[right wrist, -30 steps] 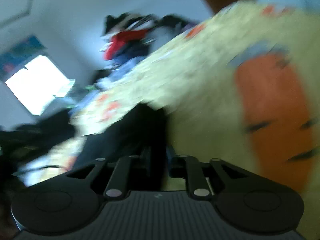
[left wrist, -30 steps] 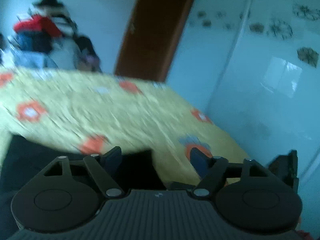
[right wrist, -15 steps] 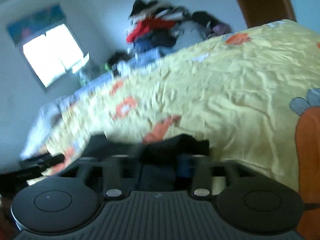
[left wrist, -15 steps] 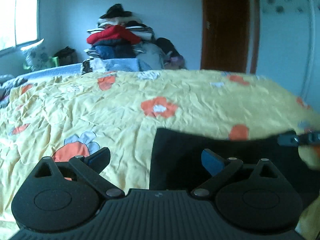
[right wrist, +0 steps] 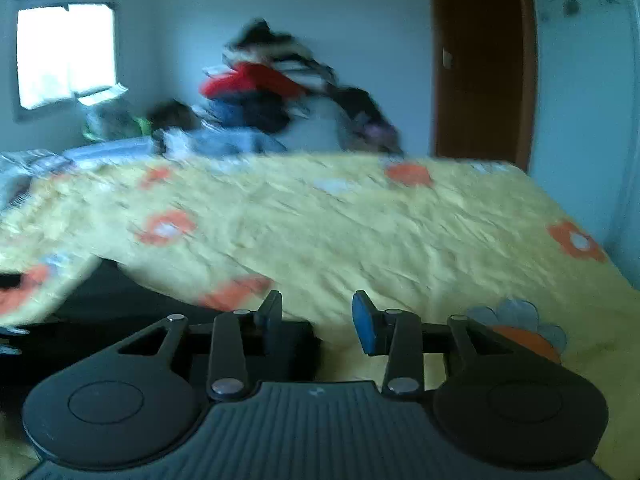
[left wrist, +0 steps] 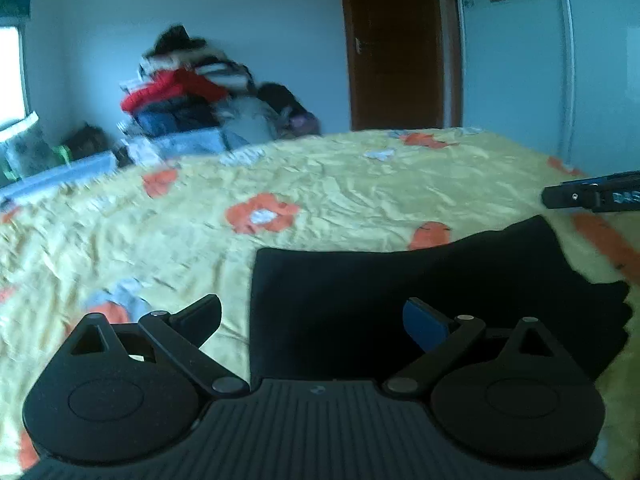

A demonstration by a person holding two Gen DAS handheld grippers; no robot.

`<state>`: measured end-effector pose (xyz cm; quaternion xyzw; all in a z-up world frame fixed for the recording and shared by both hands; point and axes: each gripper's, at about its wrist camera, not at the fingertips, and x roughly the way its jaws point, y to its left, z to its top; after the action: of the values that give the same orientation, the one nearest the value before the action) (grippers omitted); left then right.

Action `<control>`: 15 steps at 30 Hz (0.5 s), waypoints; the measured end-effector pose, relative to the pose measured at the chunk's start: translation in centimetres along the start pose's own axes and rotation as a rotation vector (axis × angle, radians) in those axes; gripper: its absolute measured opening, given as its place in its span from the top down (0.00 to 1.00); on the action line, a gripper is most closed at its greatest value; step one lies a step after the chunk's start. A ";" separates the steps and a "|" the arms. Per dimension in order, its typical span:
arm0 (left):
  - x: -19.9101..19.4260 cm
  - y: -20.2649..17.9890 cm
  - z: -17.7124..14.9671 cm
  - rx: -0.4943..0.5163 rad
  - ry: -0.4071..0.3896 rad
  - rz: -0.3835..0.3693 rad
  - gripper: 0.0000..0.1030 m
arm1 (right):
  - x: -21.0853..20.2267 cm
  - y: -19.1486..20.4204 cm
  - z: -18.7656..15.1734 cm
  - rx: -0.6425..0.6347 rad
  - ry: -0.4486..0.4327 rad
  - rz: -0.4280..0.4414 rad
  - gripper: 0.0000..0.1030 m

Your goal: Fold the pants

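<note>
Black pants (left wrist: 400, 280) lie folded flat on the yellow flowered bedspread (left wrist: 320, 184). My left gripper (left wrist: 312, 314) hangs just above their near left corner, open wide; the left finger is over the bedspread, the blue-padded right finger over the cloth. In the left wrist view my right gripper (left wrist: 592, 198) pokes in at the right edge, beyond the pants' far right corner. In the right wrist view the pants (right wrist: 120, 312) sit low on the left. There the right gripper (right wrist: 316, 308) has its jaws opening with nothing between them, only bedspread (right wrist: 400, 232) behind.
A tall pile of clothes (left wrist: 184, 92) stands past the bed's far side. A brown door (left wrist: 396, 44) and a pale wardrobe (left wrist: 520, 60) are at the back right. A bright window (right wrist: 64, 52) is at the back left.
The right gripper let go of the black cloth and its jaws parted as it rolled level. The left gripper swung from the wardrobe side to face the pants and opened wider.
</note>
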<state>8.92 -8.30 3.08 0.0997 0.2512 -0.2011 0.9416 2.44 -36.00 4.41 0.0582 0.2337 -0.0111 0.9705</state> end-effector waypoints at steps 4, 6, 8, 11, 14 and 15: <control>1.1 -0.9 -0.8 0.033 0.067 -0.040 0.05 | 0.5 3.1 -1.3 -0.088 0.140 0.188 0.61; 0.9 -1.3 -1.6 0.075 0.084 -0.039 0.05 | 1.1 4.2 -3.3 -0.183 0.224 0.168 0.61; 0.2 -1.1 -2.2 0.098 0.076 -0.048 0.05 | 0.2 4.3 -4.2 -0.230 0.224 0.174 0.60; -0.4 -0.2 -1.8 0.063 0.059 -0.029 0.05 | -1.2 3.7 -3.2 -0.180 0.201 0.157 0.58; 0.2 0.2 -1.9 0.049 0.102 -0.063 0.05 | -1.2 3.1 -2.8 -0.126 0.181 0.196 0.44; 0.4 0.2 -2.1 0.052 0.115 -0.078 0.06 | -0.9 3.1 -3.1 -0.141 0.211 0.196 0.43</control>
<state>8.36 -7.65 1.08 0.1255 0.3031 -0.2381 0.9142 0.40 -32.51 2.37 0.0134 0.3278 0.1061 0.9387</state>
